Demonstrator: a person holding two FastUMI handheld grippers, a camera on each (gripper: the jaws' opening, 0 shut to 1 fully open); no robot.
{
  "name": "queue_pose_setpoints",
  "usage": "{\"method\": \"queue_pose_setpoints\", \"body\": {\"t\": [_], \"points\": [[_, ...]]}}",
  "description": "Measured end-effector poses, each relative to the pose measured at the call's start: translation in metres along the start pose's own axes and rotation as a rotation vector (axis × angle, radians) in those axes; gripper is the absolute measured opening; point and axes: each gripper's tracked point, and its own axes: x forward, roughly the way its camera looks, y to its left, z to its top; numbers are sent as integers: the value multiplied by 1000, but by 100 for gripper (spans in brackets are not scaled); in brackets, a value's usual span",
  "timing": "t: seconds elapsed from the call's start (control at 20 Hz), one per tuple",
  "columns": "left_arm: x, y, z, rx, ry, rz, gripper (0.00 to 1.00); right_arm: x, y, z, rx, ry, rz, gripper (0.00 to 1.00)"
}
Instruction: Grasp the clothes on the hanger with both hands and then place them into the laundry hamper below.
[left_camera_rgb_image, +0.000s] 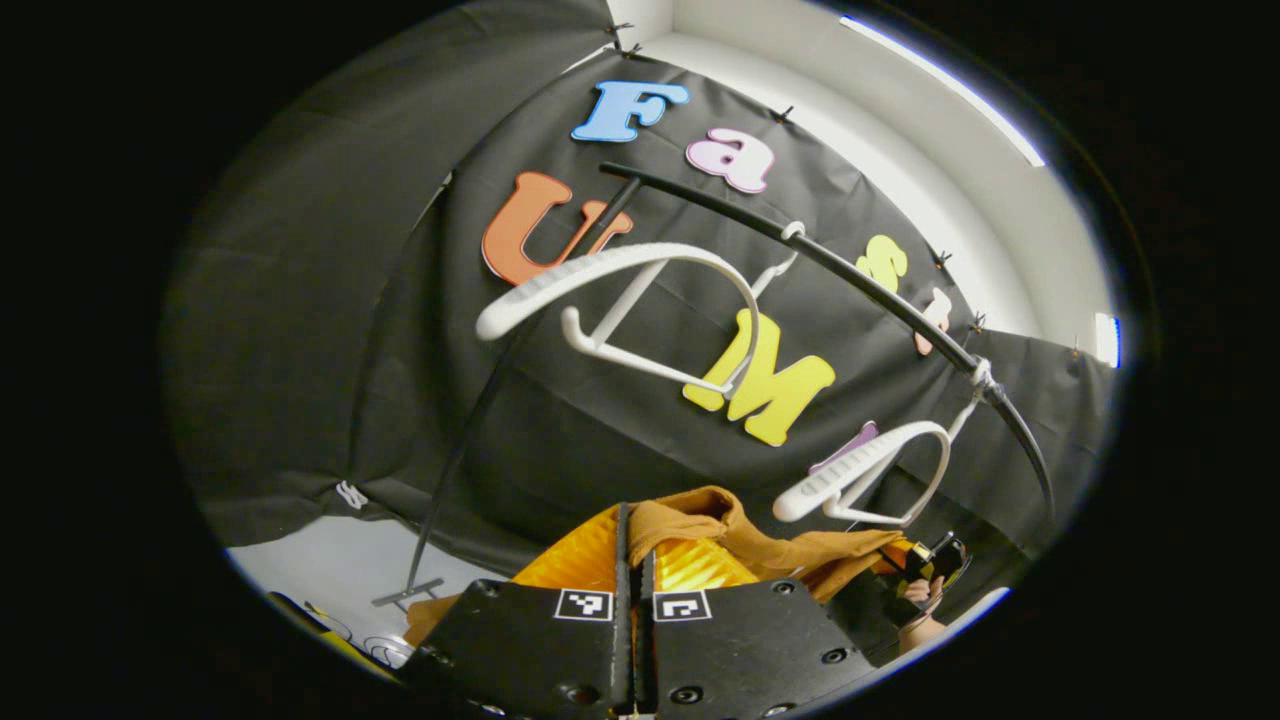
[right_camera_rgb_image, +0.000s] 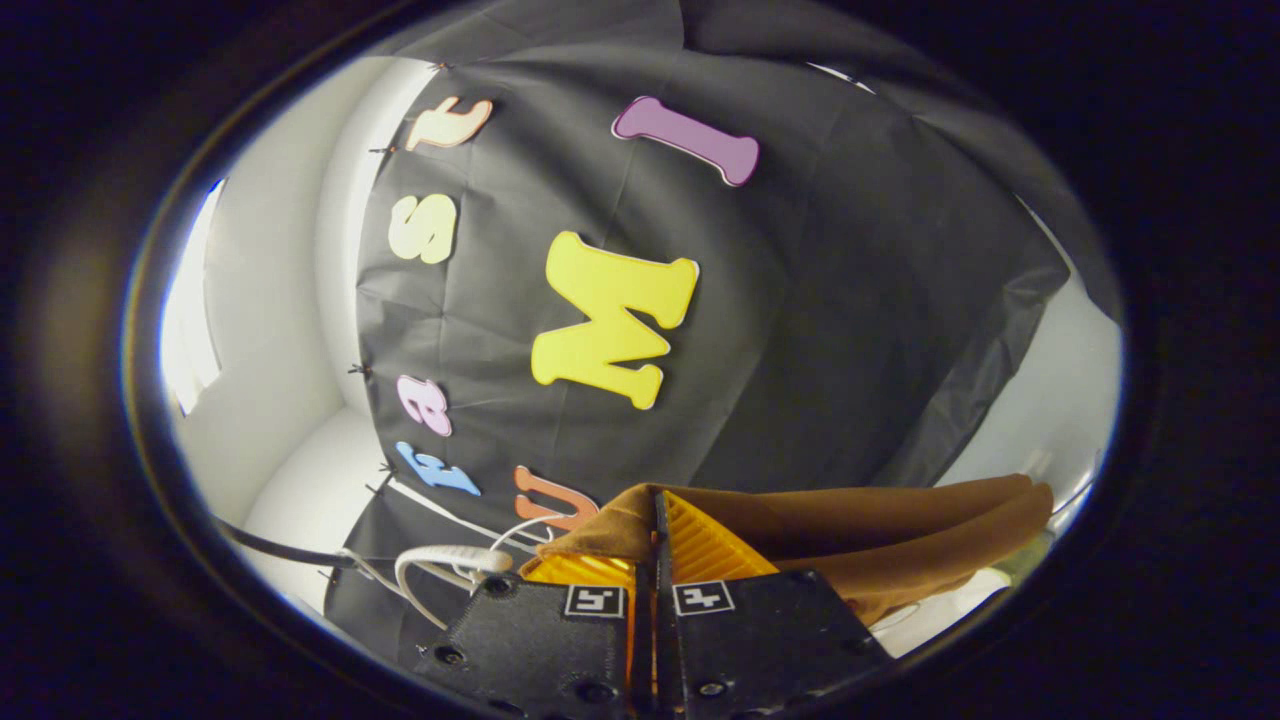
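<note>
A brown garment (left_camera_rgb_image: 770, 545) hangs off the hangers, stretched between the two grippers. My left gripper (left_camera_rgb_image: 633, 540) is shut on one bunched end of it. In the right gripper view, my right gripper (right_camera_rgb_image: 655, 530) is shut on the other end, and the brown garment (right_camera_rgb_image: 880, 530) trails away to the right in long folds. Two white hangers (left_camera_rgb_image: 640, 300) (left_camera_rgb_image: 870, 470) hang bare from a black rail (left_camera_rgb_image: 850, 270) above the cloth. The far gripper (left_camera_rgb_image: 925, 565) and the hand holding it show at the lower right of the left gripper view.
The rack's thin black upright (left_camera_rgb_image: 455, 460) runs down to a foot on the pale floor (left_camera_rgb_image: 330, 570). In the right gripper view a white hanger (right_camera_rgb_image: 440, 565) and the black rail (right_camera_rgb_image: 280, 548) sit at lower left. White walls lie behind the cloth backdrop.
</note>
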Motion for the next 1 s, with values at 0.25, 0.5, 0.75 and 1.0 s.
{"method": "queue_pose_setpoints", "body": {"t": [0.25,0.5,0.75,1.0], "points": [[-8,8,-38,-33,68,-4,1,-8,-33,-25,32,54,-57,5],[-23,-16,-69,-5,114,-45,1,-21,-29,-64,13,128,-42,5],[-47,-51,-88,6,125,-103,1,-38,-13,-111,1,216,13,5],[-57,-90,-99,61,145,-179,1,-47,12,-147,-26,297,63,5]]}}
